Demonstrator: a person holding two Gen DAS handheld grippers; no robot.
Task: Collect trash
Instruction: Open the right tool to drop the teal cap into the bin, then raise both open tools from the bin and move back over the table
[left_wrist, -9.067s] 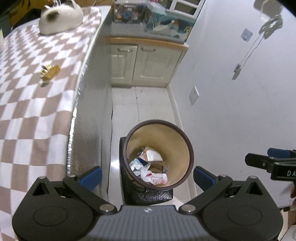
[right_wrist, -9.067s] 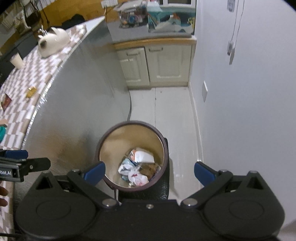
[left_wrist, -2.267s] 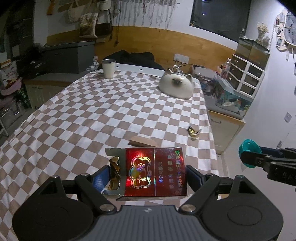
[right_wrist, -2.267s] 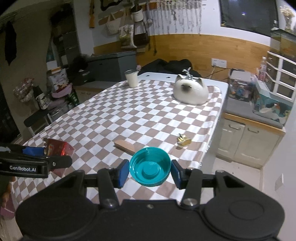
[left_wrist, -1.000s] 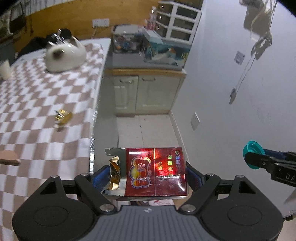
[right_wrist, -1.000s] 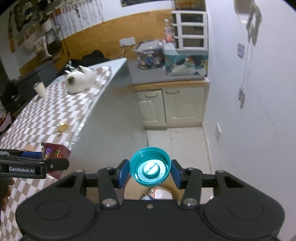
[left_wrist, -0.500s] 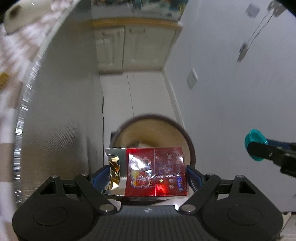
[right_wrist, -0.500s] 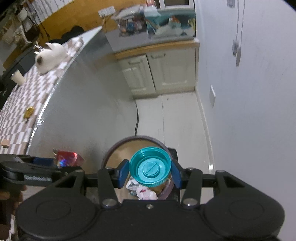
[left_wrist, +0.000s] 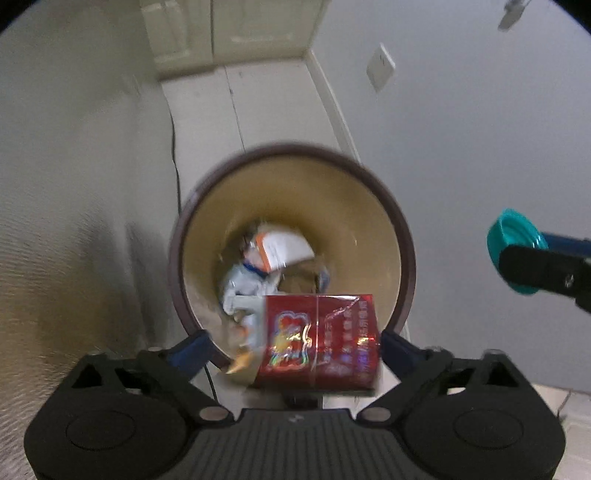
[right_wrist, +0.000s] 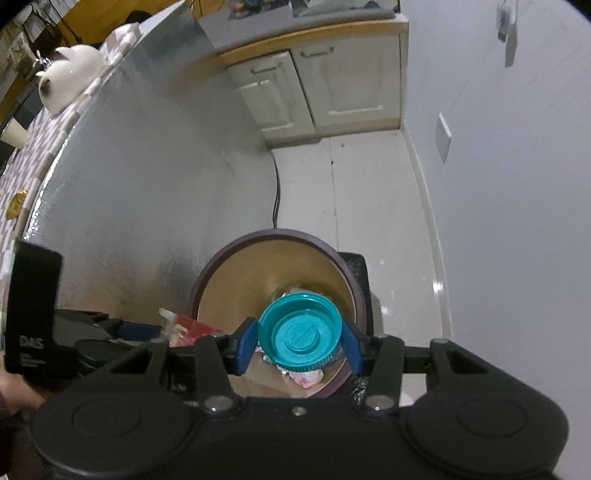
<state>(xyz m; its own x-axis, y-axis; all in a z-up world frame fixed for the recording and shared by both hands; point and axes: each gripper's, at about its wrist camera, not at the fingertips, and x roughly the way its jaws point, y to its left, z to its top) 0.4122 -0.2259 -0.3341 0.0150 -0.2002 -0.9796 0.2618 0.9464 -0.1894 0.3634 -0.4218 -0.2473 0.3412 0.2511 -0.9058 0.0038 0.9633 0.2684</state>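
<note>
Red cigarette pack slips loose above a round trash bin as two hand-held grippers hover over its mouth.

The left gripper (left_wrist: 291, 349), its jaws having just been opening, stands spread wide; the red cigarette pack (left_wrist: 319, 341) hangs between them against the right pad, clear of the left one, directly above the brown-rimmed trash bin (left_wrist: 400, 236) holding crumpled wrappers (left_wrist: 273, 254). The right gripper (right_wrist: 299, 341) is clamped on a teal bottle cap (right_wrist: 300, 334), poised just ahead over the same bin beside the foil-clad table side (right_wrist: 140, 177).
</note>
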